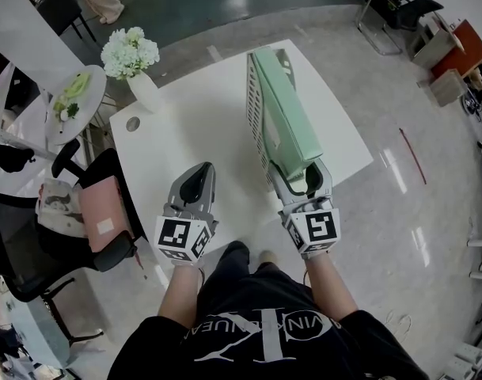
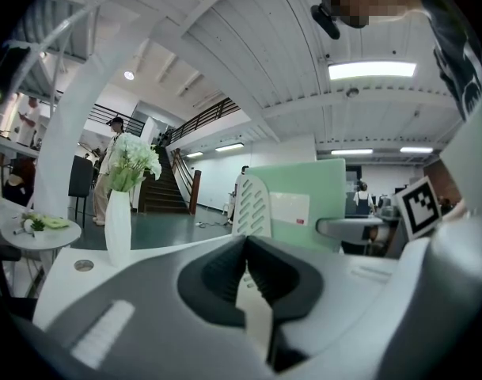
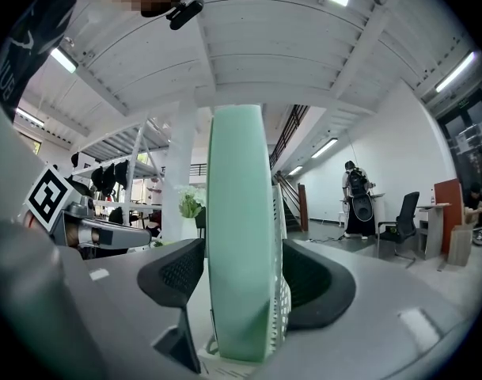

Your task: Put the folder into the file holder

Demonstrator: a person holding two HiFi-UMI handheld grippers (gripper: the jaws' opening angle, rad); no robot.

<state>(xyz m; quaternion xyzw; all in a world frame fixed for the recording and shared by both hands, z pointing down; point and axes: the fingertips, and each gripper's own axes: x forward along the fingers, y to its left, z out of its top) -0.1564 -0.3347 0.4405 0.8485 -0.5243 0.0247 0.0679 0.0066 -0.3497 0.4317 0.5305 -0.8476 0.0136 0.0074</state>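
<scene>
1. Counter: white, with a round cable hole near its left edge.
2. File holder: white with perforated walls. It stands on the right part of the counter, running away from the person.
3. Folder: pale green. It stands upright on its edge in the file holder, beside the perforated wall, with its near end towards the person.
4. Right hand-held gripper: held level at the folder's near end. Its jaws are spread wide, with the folder and a strip of the holder's mesh between them. The left pad stands clear of the folder, so there is no grip on it.
5. Left hand-held gripper: over the counter's near edge, well to the left of the folder. Its jaws are closed together at the tips and hold nothing.
6. Vase: white, holding white flowers, at the counter's far left corner.
7. Round side table: left of the counter, carrying greenery.
8. Black chair: at the near left.
</scene>
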